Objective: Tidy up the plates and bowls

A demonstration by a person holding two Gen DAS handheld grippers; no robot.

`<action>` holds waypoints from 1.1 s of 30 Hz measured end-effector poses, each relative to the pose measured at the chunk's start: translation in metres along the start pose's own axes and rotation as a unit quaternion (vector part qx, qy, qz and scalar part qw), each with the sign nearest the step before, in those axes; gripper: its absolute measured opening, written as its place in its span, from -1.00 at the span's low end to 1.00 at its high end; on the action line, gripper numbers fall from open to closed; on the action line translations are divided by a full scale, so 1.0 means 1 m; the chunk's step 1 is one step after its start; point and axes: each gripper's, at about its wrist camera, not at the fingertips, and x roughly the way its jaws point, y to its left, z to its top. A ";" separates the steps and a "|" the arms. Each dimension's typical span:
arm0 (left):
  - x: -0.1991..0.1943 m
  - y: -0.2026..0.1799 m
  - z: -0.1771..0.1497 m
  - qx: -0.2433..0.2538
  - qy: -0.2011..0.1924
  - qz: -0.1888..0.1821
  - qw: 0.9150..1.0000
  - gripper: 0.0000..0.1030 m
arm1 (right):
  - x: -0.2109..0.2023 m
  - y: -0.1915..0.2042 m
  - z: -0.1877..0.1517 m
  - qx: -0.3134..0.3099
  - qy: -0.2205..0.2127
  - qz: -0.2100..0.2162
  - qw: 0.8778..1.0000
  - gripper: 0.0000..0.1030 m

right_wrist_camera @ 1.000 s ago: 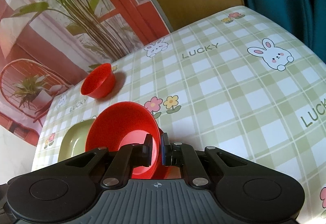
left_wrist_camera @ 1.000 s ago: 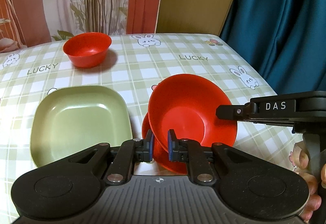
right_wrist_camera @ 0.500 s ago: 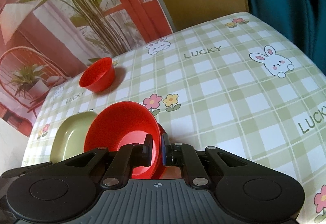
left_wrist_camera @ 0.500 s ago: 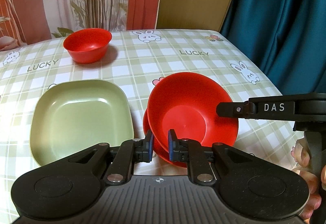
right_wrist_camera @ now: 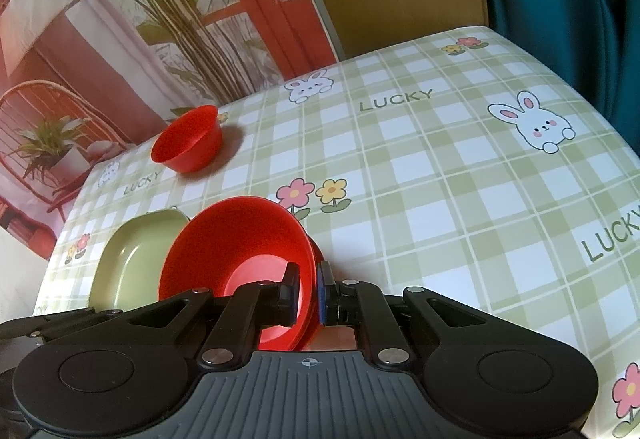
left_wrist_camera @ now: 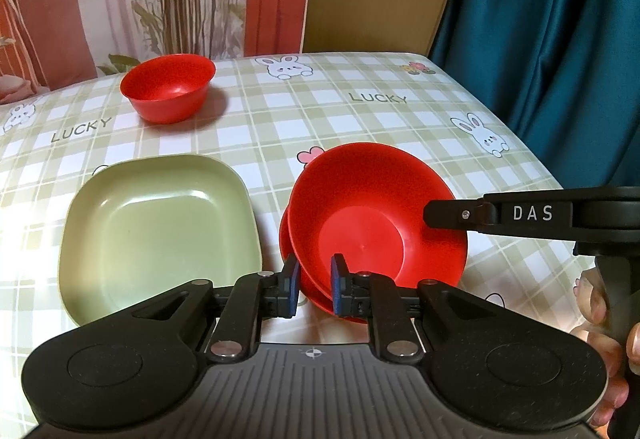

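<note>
The right gripper [right_wrist_camera: 307, 289] is clamped on the near rim of a wide red bowl [left_wrist_camera: 376, 217], with one pad inside the wall and the other outside; the bowl is tilted, its opening facing away from that gripper toward the left. This tilted bowl sits in a second red dish [left_wrist_camera: 289, 239] of which only the left and lower edge shows beneath it. The left gripper [left_wrist_camera: 315, 281] has its pads on either side of the stacked red rims; its jaws have just been opening, a narrow gap shows at each pad, and they are not pressing the rims. A square green plate [left_wrist_camera: 158, 235] lies flat on the checked tablecloth [left_wrist_camera: 280, 127] just left of the red stack, apart from it. A small red bowl [left_wrist_camera: 168, 87] stands upright near the far edge of the table, well apart from the others. A hand [left_wrist_camera: 600, 323] holds the right gripper's handle at the lower right of the left wrist view.
</note>
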 end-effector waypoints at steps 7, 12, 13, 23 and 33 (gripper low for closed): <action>0.000 0.001 -0.001 -0.007 0.000 -0.001 1.000 -0.53 | -0.002 0.002 0.000 -0.007 -0.004 -0.005 1.000 -0.74; -0.005 0.005 0.000 -0.016 -0.007 -0.002 1.000 -0.47 | -0.004 0.003 0.001 -0.009 -0.008 -0.007 1.000 -0.71; -0.005 0.006 0.001 -0.018 -0.010 -0.003 1.000 -0.47 | -0.005 0.004 0.002 -0.011 -0.010 -0.009 1.000 -0.70; -0.037 0.039 0.030 -0.032 -0.072 0.020 0.997 -0.39 | -0.019 0.025 0.028 -0.043 -0.054 0.004 0.998 -0.70; -0.075 0.104 0.059 -0.030 -0.126 0.100 0.987 -0.19 | -0.013 0.076 0.059 -0.089 -0.082 0.032 0.992 -0.67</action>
